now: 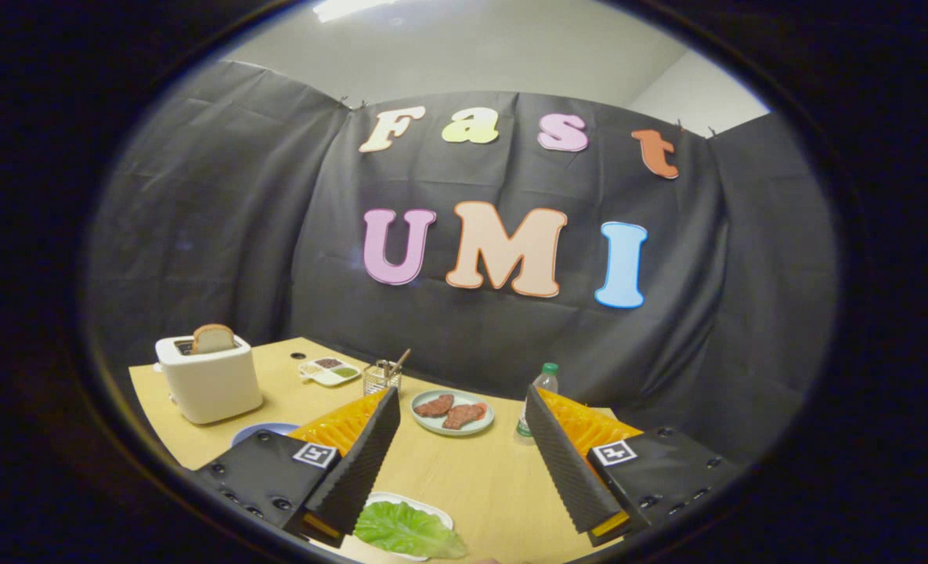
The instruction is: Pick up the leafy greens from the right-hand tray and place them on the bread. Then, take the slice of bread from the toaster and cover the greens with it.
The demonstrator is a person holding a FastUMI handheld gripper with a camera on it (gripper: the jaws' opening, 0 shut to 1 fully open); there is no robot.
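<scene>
The gripper (pixel 460 439) hangs above the tabletop (pixel 471 478) with its fingers spread wide and nothing between them; bare wood shows through the gap. Each finger carries a small square black-and-white marker tag on its body, a pattern and no readable writing. The leafy greens (pixel 407 530) lie on a white tray (pixel 424 509) at the near edge of the tabletop, just beside the tip of the left finger and partly under it. Beyond the fingers, near the middle of the tabletop, a pale plate (pixel 453 413) holds two reddish meat slices (pixel 449 410). A clear bottle (pixel 536 399) with a green cap stands by the right finger toward the far edge; its label is too small to read. At the far left corner a white toaster (pixel 208 379) holds a slice of bread (pixel 213 338) standing up out of its slot. Near the far edge sit a divided condiment dish (pixel 329 371) and a glass holder (pixel 381 377) with utensils. A blue plate (pixel 264 431) peeks out beside the toaster, behind the left finger. The wood between the white tray and the pale plate lies open
</scene>
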